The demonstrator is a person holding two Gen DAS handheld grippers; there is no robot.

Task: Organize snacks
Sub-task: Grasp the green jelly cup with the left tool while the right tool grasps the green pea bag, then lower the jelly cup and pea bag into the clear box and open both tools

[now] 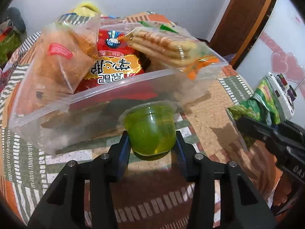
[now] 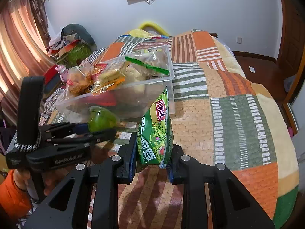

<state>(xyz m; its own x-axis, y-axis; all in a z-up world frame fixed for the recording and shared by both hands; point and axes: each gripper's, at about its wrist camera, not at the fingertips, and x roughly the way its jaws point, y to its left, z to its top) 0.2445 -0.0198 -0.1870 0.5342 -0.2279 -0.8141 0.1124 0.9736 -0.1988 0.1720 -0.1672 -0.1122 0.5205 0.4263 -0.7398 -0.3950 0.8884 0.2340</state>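
Observation:
A green jelly cup (image 1: 151,127) stands on the patchwork blanket just in front of a clear plastic bin (image 1: 122,85). My left gripper (image 1: 152,136) has its blue pads against both sides of the cup. The bin holds several snacks: a red bag (image 1: 114,64), a cracker pack (image 1: 164,45) and a clear bag of fried pieces (image 1: 57,63). My right gripper (image 2: 154,143) is shut on the lower end of a green snack bag (image 2: 155,126), held upright to the right of the bin (image 2: 133,82). The right wrist view also shows the left gripper (image 2: 103,131) around the cup (image 2: 101,120).
The patchwork blanket (image 2: 238,105) covers a bed that spreads wide to the right. Clutter (image 2: 72,47) and curtains (image 2: 17,43) lie at the far left, a wooden door (image 1: 246,17) at the right. A hand in an orange sleeve (image 2: 13,194) holds the left gripper's handle.

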